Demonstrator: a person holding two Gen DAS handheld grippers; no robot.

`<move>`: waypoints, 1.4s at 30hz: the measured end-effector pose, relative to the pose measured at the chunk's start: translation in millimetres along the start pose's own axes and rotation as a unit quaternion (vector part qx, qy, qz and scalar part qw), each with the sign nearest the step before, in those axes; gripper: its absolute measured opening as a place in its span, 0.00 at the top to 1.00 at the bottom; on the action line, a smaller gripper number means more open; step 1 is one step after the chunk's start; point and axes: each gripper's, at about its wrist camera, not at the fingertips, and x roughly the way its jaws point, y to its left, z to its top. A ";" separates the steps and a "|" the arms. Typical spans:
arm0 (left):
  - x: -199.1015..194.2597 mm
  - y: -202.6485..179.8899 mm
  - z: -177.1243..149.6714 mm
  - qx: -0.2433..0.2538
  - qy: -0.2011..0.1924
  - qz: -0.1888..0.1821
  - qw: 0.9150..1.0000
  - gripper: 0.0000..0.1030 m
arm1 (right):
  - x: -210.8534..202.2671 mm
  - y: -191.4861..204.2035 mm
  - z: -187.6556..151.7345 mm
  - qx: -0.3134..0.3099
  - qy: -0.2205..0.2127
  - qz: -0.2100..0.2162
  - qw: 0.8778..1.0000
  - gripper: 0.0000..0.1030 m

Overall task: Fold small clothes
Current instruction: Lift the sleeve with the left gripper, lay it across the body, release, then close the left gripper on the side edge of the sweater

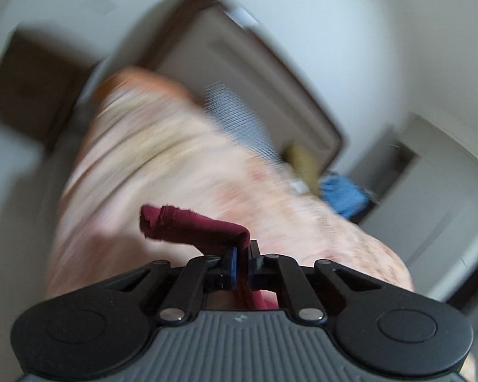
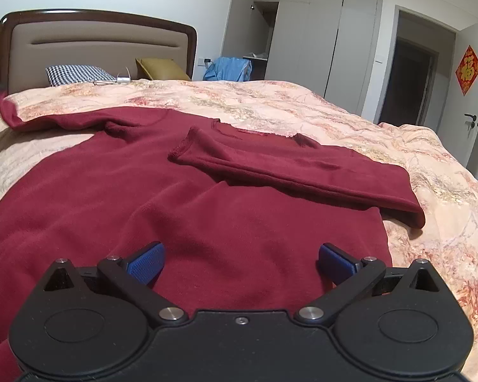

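Note:
A dark red long-sleeved top (image 2: 137,197) lies spread on the floral bedspread (image 2: 318,111). Its right sleeve (image 2: 290,172) is folded across the chest; its left sleeve (image 2: 47,117) stretches out to the far left. My right gripper (image 2: 240,261) is open and empty, low over the top's lower body. My left gripper (image 1: 241,254) is shut on the cuff of the left sleeve (image 1: 188,226) and holds it above the bed; that view is motion-blurred.
A padded headboard (image 2: 95,41) with a checked pillow (image 2: 76,74) and a mustard pillow (image 2: 161,68) stands at the far end. Blue cloth (image 2: 229,68) hangs by the open wardrobe (image 2: 302,31). A doorway (image 2: 411,79) is at the right.

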 end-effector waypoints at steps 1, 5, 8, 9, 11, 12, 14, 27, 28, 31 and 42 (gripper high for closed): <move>-2.0 -15.8 5.2 0.030 -0.012 -0.021 0.999 0.94 | -1.3 -1.1 0.5 0.003 -0.002 0.001 1.000 0.00; -11.4 -91.4 15.0 0.148 -0.041 -0.125 0.980 0.94 | -8.8 -6.6 2.2 0.017 -0.017 0.005 1.000 0.00; -22.5 -152.9 4.9 0.216 -0.034 -0.211 0.953 0.94 | -16.2 -12.6 5.1 0.025 -0.027 0.002 0.999 0.00; -27.0 -171.7 -2.1 0.234 -0.029 -0.236 0.943 0.94 | -19.1 -14.7 6.2 0.026 -0.030 -0.001 0.999 0.00; -35.5 -208.2 -22.3 0.270 -0.016 -0.280 0.921 0.94 | -24.6 -21.1 7.4 0.024 -0.034 -0.008 0.999 0.00; -39.4 -224.4 -34.7 0.284 -0.007 -0.301 0.910 0.94 | -27.5 -24.5 7.1 0.021 -0.035 -0.012 0.999 0.00; -45.6 -253.3 -63.4 0.312 0.018 -0.339 0.887 0.94 | -32.4 -33.0 5.7 0.018 -0.035 -0.023 0.999 0.00; -23.6 -271.1 -238.6 0.405 0.250 -0.377 0.794 0.93 | -39.6 -74.8 -29.1 0.071 0.002 -0.062 0.996 0.00; -22.1 -267.2 -240.2 0.407 0.254 -0.378 0.791 0.91 | -39.3 -74.6 -30.1 0.073 0.001 -0.062 0.995 0.00; -21.9 -258.7 -230.7 0.402 0.264 -0.381 0.790 0.48 | -38.5 -72.5 -31.0 0.074 -0.001 -0.065 0.995 0.00; -43.8 -201.3 -167.1 0.442 0.211 -0.301 0.818 0.13 | -38.4 -69.5 -24.3 0.066 -0.009 -0.070 0.995 0.00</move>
